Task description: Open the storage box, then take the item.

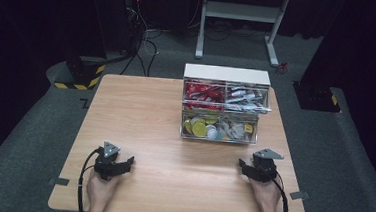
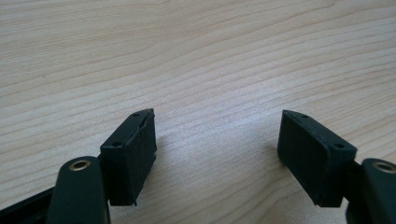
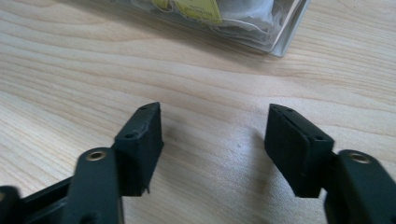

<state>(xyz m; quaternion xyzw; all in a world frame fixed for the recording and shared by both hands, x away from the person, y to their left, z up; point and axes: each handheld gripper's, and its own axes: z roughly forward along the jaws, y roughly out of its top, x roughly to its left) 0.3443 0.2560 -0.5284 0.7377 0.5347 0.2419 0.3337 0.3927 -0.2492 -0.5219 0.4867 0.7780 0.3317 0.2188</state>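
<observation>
On the wooden table [image 1: 140,112] stands a clear plastic drawer box [image 1: 224,111] with a white top, at the far right of centre. Its upper drawers hold red and white packets, and its lower drawers hold round yellow and pale capsules. My left gripper [image 1: 127,163] rests near the front left edge, held by a hand. In the left gripper view its jaws [image 2: 217,116] stand open over bare wood. My right gripper [image 1: 244,169] sits at the front right, just in front of the box. Its jaws [image 3: 214,109] are open with nothing between them, and the box's lower corner [image 3: 280,28] lies beyond.
Bare wood spans the middle and left of the table. Cables trail from both grippers off the front edge. Beyond the table lie grey floor, a white frame's legs [image 1: 242,19], a yellow-black striped base [image 1: 80,73] and loose cables.
</observation>
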